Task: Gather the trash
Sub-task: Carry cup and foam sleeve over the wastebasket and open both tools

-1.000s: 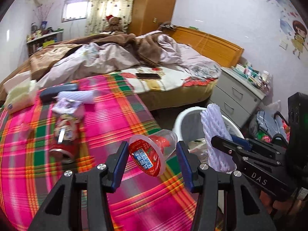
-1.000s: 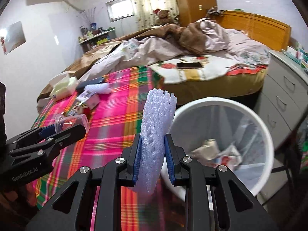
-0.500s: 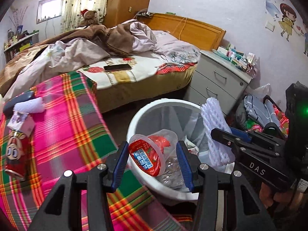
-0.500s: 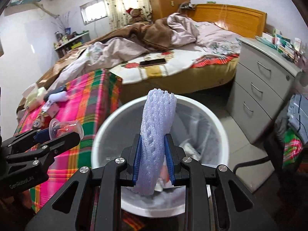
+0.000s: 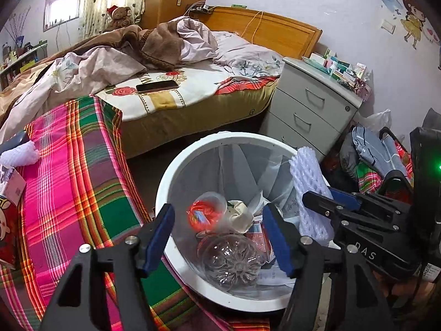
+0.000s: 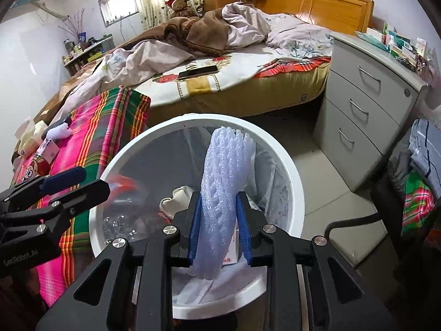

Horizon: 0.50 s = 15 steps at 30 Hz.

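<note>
Left gripper (image 5: 217, 237) jaws just opened wide; cup (image 5: 205, 212) drops free into bin (image 5: 176, 171). Right gripper (image 6: 217, 226) jaws easing apart, foam (image 6: 223, 182) still between them over bin.

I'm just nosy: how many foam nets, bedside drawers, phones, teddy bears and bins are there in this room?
Foam nets: 2 (upright foam net over the bin; loose foam net on the plaid cloth)
Bedside drawers: 3
Phone: 1
Teddy bear: 1
Bin: 1
Total: 8
</note>
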Each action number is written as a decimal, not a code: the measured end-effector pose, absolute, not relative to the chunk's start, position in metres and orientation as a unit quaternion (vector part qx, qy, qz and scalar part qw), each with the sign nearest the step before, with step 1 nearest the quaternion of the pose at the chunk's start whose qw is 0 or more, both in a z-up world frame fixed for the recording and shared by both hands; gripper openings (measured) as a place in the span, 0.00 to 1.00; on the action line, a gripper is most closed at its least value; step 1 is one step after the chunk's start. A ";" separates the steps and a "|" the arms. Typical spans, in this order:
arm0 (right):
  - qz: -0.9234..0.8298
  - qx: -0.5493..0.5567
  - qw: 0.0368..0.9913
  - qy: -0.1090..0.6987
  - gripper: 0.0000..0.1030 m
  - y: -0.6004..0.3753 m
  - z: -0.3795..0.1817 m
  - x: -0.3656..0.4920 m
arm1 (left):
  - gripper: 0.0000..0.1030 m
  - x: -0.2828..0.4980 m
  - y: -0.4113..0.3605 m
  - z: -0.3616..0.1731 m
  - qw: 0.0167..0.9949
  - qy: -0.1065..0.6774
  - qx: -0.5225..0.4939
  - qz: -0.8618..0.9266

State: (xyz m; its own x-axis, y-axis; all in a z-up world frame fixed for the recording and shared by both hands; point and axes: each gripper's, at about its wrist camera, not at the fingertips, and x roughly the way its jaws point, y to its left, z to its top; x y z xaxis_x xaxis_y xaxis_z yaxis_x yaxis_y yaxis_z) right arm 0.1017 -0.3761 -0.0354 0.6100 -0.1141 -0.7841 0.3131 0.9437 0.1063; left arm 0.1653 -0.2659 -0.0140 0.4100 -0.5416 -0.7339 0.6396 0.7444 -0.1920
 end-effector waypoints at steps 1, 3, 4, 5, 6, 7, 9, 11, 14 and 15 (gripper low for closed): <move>-0.124 0.115 0.889 0.425 0.31 -0.376 -0.036 0.102 | 0.67 0.166 -0.265 -0.014 0.837 0.414 0.057 -0.354; -0.127 0.114 0.889 0.425 0.38 -0.376 -0.036 0.102 | 0.69 0.166 -0.263 -0.013 0.838 0.412 0.055 -0.353; -0.126 0.115 0.889 0.425 0.40 -0.376 -0.036 0.102 | 0.70 0.167 -0.263 -0.013 0.839 0.411 0.055 -0.351; -0.127 0.115 0.889 0.424 0.44 -0.375 -0.036 0.101 | 0.70 0.167 -0.261 -0.013 0.840 0.411 0.054 -0.349; -0.127 0.114 0.890 0.423 0.48 -0.375 -0.036 0.101 | 0.70 0.167 -0.258 -0.012 0.842 0.410 0.052 -0.347; -0.127 0.113 0.891 0.422 0.49 -0.374 -0.035 0.101 | 0.70 0.168 -0.257 -0.011 0.843 0.410 0.050 -0.345; -0.127 0.113 0.892 0.419 0.50 -0.373 -0.033 0.101 | 0.70 0.168 -0.251 -0.010 0.845 0.409 0.045 -0.341; -0.128 0.114 0.894 0.415 0.50 -0.371 -0.030 0.100 | 0.70 0.168 -0.245 -0.008 0.849 0.406 0.043 -0.337; -0.125 0.116 0.897 0.409 0.50 -0.368 -0.027 0.099 | 0.70 0.168 -0.235 -0.006 0.852 0.404 0.040 -0.330; -0.123 0.115 0.897 0.408 0.50 -0.366 -0.026 0.100 | 0.70 0.167 -0.232 -0.005 0.855 0.401 0.039 -0.328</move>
